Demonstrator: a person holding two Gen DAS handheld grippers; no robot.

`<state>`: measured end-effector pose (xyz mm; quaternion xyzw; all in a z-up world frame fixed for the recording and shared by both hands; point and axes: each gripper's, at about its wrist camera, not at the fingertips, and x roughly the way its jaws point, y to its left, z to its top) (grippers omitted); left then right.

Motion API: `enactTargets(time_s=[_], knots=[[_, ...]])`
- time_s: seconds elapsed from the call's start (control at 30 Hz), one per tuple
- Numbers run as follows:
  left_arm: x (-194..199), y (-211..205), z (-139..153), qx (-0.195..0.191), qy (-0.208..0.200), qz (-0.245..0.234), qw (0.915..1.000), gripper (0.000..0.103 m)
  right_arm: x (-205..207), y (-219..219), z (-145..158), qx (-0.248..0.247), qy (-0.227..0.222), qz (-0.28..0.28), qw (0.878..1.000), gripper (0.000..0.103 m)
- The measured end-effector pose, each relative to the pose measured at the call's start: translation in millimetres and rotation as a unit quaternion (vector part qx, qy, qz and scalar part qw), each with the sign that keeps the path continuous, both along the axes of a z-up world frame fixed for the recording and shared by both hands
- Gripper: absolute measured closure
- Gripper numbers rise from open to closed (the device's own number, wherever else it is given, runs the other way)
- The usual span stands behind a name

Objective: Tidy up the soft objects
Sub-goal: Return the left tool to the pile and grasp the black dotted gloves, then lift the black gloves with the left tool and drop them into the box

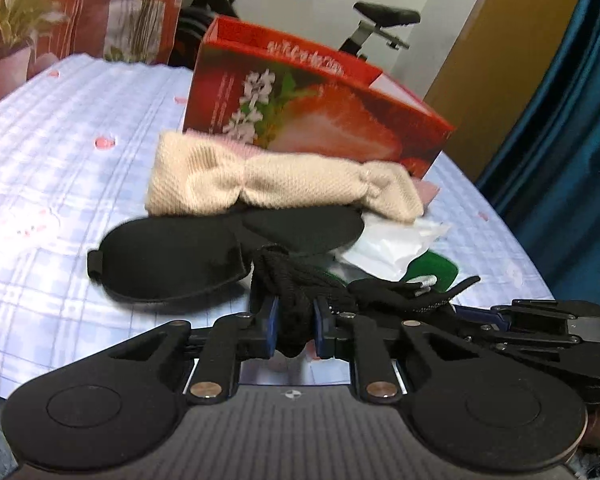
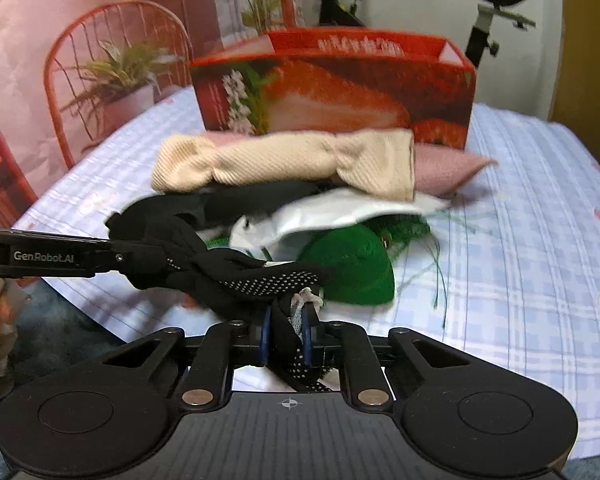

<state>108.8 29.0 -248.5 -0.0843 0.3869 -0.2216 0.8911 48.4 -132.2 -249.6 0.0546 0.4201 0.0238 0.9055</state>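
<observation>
A: Left gripper [image 1: 294, 320]?
B: Clamped, blue pads pinching one end of black knit sock [image 1: 296, 292]. Ribbed, bunched, hanging slack below the jaws.

A: Right gripper [image 2: 287, 334]?
B: Clamped too, on the other end of the same sock [image 2: 252, 276]. Grid of small white grip dots on the sole side. Bit of whitish gauzy fabric caught at the pads as well; cannot tell what it belongs to.

A: Sock position?
B: Strung between both tools, twisted rope-like, at the near edge of the pile. Left tool seen side-on in the right wrist view, coming in from the left edge.

A: Rest of pile?
B: Behind the sock: black eye mask [image 1: 168, 260], smooth, padded, oval lobes, lying flat. On top of it, beige knit headband [image 1: 276, 184], coarse ribbed weave, gathered into knots at two spots. Pink soft fabric [image 2: 448, 168] under its right end, tapering to a point. White crinkly sheet [image 2: 340, 212], glossy. Green fuzzy rounded item [image 2: 352, 272], loose green threads trailing off to the right.

A: Surface?
B: Bed sheet [image 1: 60, 160], pale blue-and-white check, small pink motifs, lightly wrinkled.

A: Container?
B: Red cardboard box [image 2: 340, 92], rectangular, open top, glossy print of strawberry and white flowers. Upright just behind the pile, headband touching its front face.
</observation>
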Motion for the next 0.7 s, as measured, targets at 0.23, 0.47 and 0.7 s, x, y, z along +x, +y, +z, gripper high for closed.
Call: enactTargets(time_s=[0.23, 0.47, 0.7], knots=[[-6, 4, 27, -0.018, -0.050, -0.002, 0.9986, 0.084, -2, -5, 27, 0.012, -0.054, 0.001, 0.998, 0.089], [3, -1, 50, -0.025, -0.075, 0.001, 0.9969, 0.084, 7, -11, 53, 0.016, -0.092, -0.004, 0.996, 0.089], [25, -9, 78, -0.032, -0.109, 0.011, 0.9935, 0.084, 24, -19, 82, 0.006, -0.135, -0.003, 0.991, 0.089]])
